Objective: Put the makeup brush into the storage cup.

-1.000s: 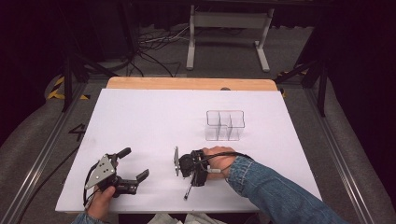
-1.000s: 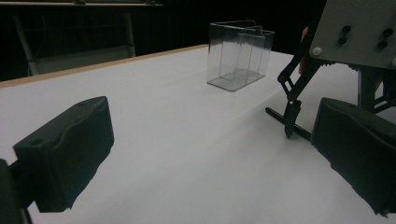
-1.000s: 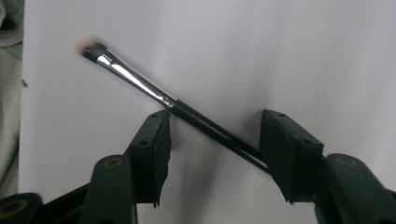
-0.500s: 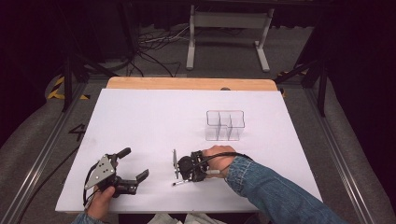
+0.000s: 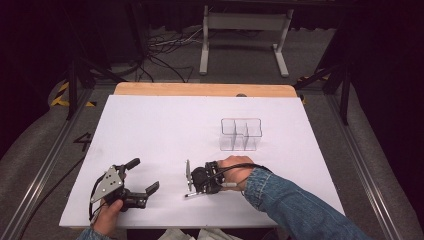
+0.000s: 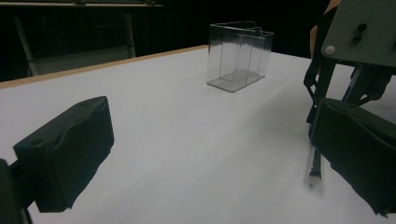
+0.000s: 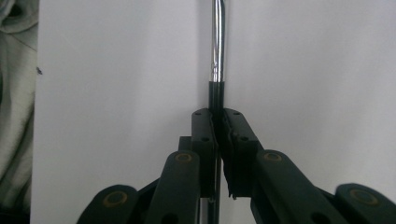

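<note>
A thin brush (image 7: 217,46) with a silver ferrule and a black handle lies low over the white table (image 5: 165,125). My right gripper (image 7: 218,114) is shut on the black handle. In the high view this right gripper (image 5: 196,190) sits near the front middle, and the brush (image 5: 189,194) pokes out to the left. The brush tip (image 6: 314,173) rests on the table under the right gripper (image 6: 345,70). My left gripper (image 5: 145,174) stands open at the front left, nothing between its pads (image 6: 70,149). A clear compartment box (image 5: 241,134) (image 6: 239,56) stands empty behind the right hand.
A wooden strip (image 5: 200,90) runs along the table's far edge. Light cloth (image 7: 14,93) lies at the front edge beside the right gripper. A metal stand (image 5: 245,30) and cables (image 5: 165,50) are on the floor beyond the table.
The brush's free end swung from pointing toward the front edge to pointing left. Both hands stayed in place.
</note>
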Available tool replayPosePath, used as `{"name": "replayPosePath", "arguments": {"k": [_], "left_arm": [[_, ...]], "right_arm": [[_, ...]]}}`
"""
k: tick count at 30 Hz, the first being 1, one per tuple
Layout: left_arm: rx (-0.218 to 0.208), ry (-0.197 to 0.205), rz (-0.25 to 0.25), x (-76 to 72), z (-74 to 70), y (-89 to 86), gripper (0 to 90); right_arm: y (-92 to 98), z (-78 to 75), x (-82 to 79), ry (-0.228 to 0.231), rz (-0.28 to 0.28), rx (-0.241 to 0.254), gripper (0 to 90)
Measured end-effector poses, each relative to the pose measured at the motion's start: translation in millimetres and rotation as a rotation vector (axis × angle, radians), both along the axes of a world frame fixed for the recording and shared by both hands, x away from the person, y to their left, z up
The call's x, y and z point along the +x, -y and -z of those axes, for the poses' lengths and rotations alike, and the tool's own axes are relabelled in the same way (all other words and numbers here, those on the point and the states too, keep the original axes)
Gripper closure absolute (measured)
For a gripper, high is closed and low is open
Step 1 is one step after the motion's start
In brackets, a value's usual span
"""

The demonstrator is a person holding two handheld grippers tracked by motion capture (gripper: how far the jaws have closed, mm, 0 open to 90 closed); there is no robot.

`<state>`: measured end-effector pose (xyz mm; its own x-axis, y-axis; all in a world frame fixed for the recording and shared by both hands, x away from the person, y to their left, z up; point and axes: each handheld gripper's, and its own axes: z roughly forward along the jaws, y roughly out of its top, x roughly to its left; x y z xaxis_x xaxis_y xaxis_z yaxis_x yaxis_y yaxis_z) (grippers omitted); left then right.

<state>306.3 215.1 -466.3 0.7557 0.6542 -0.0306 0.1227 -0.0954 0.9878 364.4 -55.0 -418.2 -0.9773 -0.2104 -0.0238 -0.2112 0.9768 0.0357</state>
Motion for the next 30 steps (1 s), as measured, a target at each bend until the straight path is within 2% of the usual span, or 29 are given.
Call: {"name": "replayPosePath", "arguments": {"k": [14,22,30], "left_arm": [[-0.002,0.000,-0.005,0.2,-0.2,-0.9,0.0],[-0.007,-0.004,-0.006,0.3,0.0,-0.3,0.0],[-0.006,0.003,-0.004,2.3,-0.1,-0.2,0.0]], "right_arm": [[12.8,-34.9,-3.6,0.027,0.033,0.163,84.2],[21.2,-50.6,-4.2,0.065,0.058,0.268,84.2],[32.5,-64.3,-2.3,0.095,0.103,0.403,84.2]]}}
